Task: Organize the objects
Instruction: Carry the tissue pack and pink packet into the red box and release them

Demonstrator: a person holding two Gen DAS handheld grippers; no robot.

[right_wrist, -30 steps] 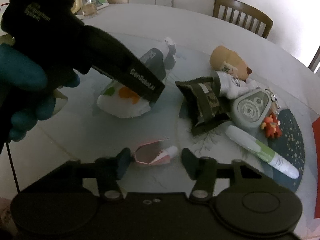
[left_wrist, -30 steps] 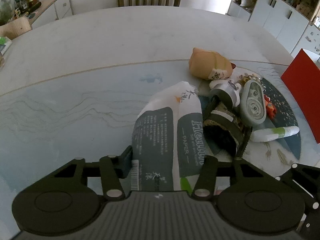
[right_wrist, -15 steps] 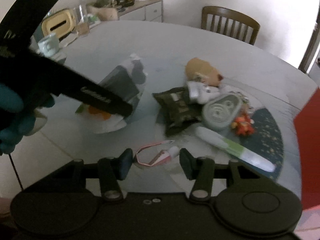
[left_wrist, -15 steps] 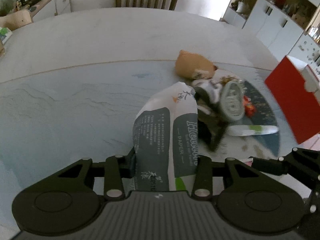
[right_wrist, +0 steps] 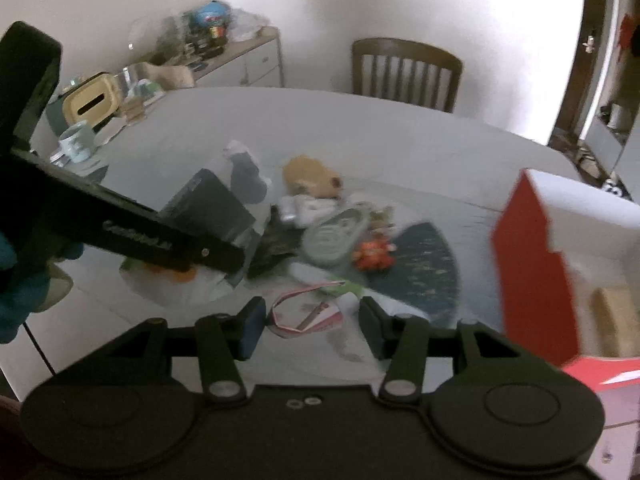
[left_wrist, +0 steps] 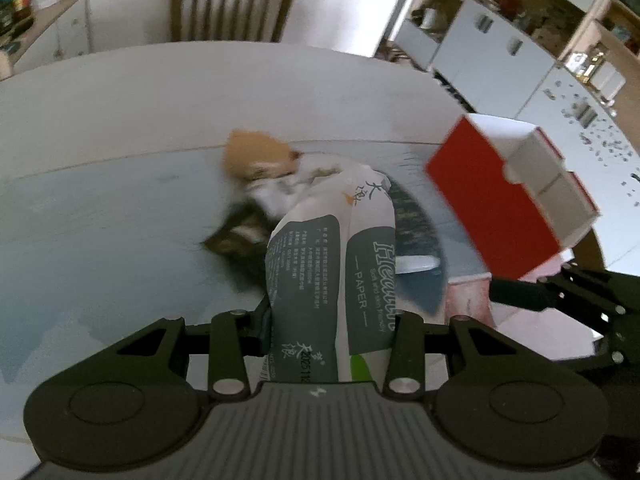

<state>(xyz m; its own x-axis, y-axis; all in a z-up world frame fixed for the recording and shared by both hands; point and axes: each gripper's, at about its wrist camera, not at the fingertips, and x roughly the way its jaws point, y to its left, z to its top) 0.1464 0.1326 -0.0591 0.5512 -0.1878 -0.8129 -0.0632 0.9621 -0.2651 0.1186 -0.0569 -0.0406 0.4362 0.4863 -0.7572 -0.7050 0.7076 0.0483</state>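
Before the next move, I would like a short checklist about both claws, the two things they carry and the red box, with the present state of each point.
1. Left claw pressed on the tissue pack: ok.
2. Tissue pack lifted clear of the table: ok; the right wrist view shows it hanging above the surface.
3. Right claw gripping the pink sachet: cannot tell whether the pads press it.
4. Red box open at the top: ok.
5. Free room inside the box: cannot tell, a tan thing is already there.
6. The two claws apart from each other: ok.
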